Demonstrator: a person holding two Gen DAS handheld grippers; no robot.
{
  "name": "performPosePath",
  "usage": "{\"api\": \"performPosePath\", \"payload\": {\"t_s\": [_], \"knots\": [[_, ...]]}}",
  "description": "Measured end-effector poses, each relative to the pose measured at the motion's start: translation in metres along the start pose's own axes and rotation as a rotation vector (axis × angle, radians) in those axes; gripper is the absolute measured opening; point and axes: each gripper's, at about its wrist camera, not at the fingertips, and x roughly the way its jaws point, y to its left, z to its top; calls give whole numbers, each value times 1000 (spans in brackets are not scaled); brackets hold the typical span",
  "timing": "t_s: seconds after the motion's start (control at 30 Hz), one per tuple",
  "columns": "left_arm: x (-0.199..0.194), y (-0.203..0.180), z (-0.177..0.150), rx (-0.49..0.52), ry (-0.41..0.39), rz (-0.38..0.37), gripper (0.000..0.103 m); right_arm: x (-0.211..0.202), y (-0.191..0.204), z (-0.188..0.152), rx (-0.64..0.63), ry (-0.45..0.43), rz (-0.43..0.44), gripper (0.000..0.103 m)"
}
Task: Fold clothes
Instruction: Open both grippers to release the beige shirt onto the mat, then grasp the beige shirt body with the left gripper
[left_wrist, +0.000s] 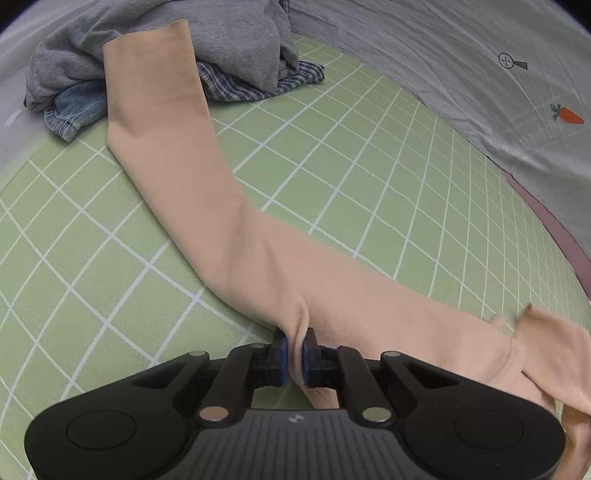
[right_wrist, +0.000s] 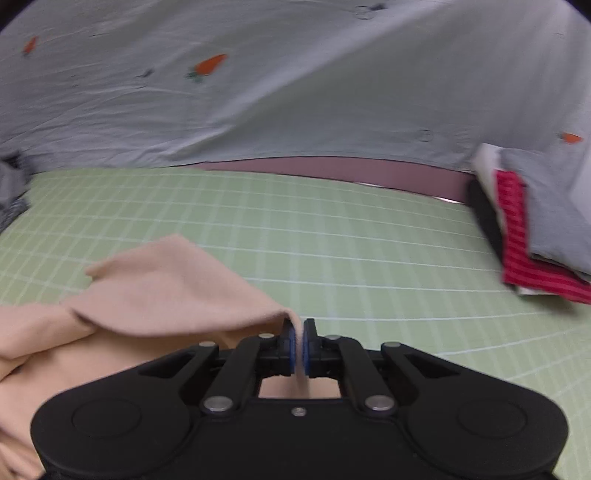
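Note:
A peach long-sleeved garment (left_wrist: 229, 229) lies on the green grid mat (left_wrist: 351, 166). One sleeve stretches away to the upper left, up to a pile of clothes. My left gripper (left_wrist: 294, 341) is shut on a pinch of the peach fabric near the mat. In the right wrist view the same peach garment (right_wrist: 159, 291) is bunched at the lower left. My right gripper (right_wrist: 298, 334) is shut on an edge of it, with cloth hanging between the blue pads (right_wrist: 291, 349).
A pile of unfolded clothes, with a grey sweatshirt (left_wrist: 236, 40), plaid shirt (left_wrist: 240, 86) and denim (left_wrist: 77, 107), sits at the mat's far left. A stack of folded clothes with a red striped piece (right_wrist: 524, 254) lies at the right. A grey carrot-print sheet (right_wrist: 295, 92) lies behind the mat.

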Motion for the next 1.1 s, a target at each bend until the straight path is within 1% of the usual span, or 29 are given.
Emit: {"api": "performPosePath", "payload": {"t_s": [0.03,0.1,0.17,0.2,0.27,0.3,0.33,0.37,0.4,0.43,0.47,0.5,0.53,0.6,0.67,0.73,0.8,0.9,0.93,1.03,1.07,1.1], "knots": [[0,1,0,3,-4,-2,9,2,-18,2,44,3,-64,4],[0,4,0,3,-12,-2,9,7,-59,-1,169,60,-168,4],[1,6,3,-10,-9,-6,9,11,-91,-14,272,132,-239,6],[1,6,3,-10,-9,-5,9,13,-100,-21,296,163,-259,10],[2,4,4,-2,-9,0,10,14,-104,-36,304,218,-277,19],[2,3,4,5,-10,5,13,14,-106,-43,308,245,-286,20],[1,1,5,15,-10,13,13,14,-104,-48,305,261,-293,23],[0,-1,5,26,-10,20,14,13,-98,-50,294,265,-297,31],[-3,-2,6,38,-14,28,18,10,-93,-51,288,261,-300,39],[-6,-3,7,50,-18,37,23,7,-88,-50,288,248,-301,44],[-10,-5,8,67,-35,45,25,3,-82,-47,285,231,-296,52],[-15,-6,9,84,-52,52,29,0,-77,-43,279,212,-287,56],[-19,-7,10,98,-71,61,34,-3,-72,-39,274,193,-279,58],[-27,-9,13,119,-115,89,38,-8,-61,-30,260,154,-256,64],[-32,-13,17,162,-160,118,40,-6,-52,-20,247,125,-208,70],[-36,-16,21,201,-192,137,46,-1,-43,-14,230,123,-169,71],[-35,-18,25,217,-201,113,50,6,-33,-10,211,129,-133,71],[-22,-32,29,291,-160,48,58,14,-21,-7,195,144,-74,71],[-16,-38,29,315,-144,38,61,17,-18,-7,198,152,-51,71],[5,-48,27,306,-68,-20,65,22,-6,-9,188,179,3,72],[11,-49,27,299,-44,-32,66,24,-3,-10,186,187,15,73],[17,-52,26,301,-27,-25,70,25,-1,-11,185,193,25,73]]}}
